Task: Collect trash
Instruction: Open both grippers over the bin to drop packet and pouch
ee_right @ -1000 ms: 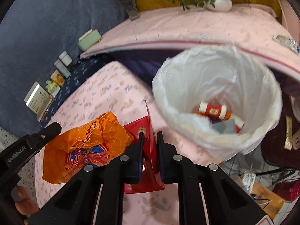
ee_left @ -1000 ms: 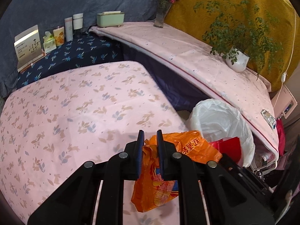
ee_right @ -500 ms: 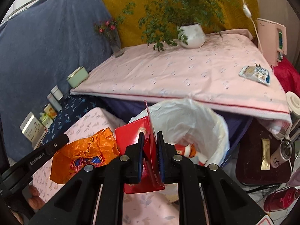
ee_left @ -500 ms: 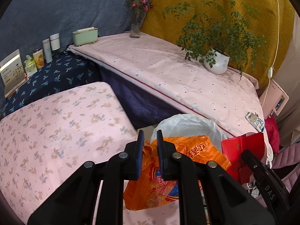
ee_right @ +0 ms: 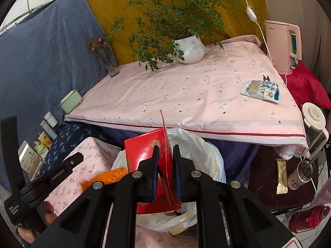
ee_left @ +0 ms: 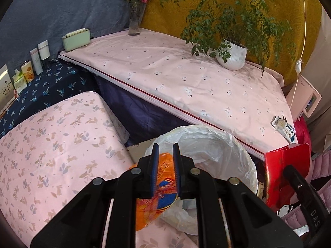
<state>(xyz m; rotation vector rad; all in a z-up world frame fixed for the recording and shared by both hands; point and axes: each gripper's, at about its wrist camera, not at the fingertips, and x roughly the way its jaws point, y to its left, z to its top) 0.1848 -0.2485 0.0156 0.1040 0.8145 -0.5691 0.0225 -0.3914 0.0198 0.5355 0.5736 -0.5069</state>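
Observation:
My left gripper (ee_left: 166, 155) is shut on an orange plastic bag (ee_left: 157, 198), which hangs at the near rim of the white-lined trash bin (ee_left: 206, 142). My right gripper (ee_right: 166, 157) is shut on a red paper packet (ee_right: 144, 157) and holds it upright over the bin (ee_right: 198, 150). The red packet also shows at the right of the left wrist view (ee_left: 287, 165), beyond the bin. The orange bag shows at the left of the right wrist view (ee_right: 109, 175). A blue snack wrapper (ee_right: 261, 91) lies on the pink-covered table.
The pink table (ee_left: 186, 78) behind the bin holds a potted plant (ee_left: 231, 55), a flower vase (ee_left: 134, 24) and a green box (ee_left: 76, 39). A pink floral surface (ee_left: 51, 140) lies at the left. A dark side table (ee_right: 275, 177) with a bottle and sachet stands at the right.
Both grippers rose and moved toward the bin with their loads. The orange bag now hangs at the bin's rim and the red packet stands over its opening.

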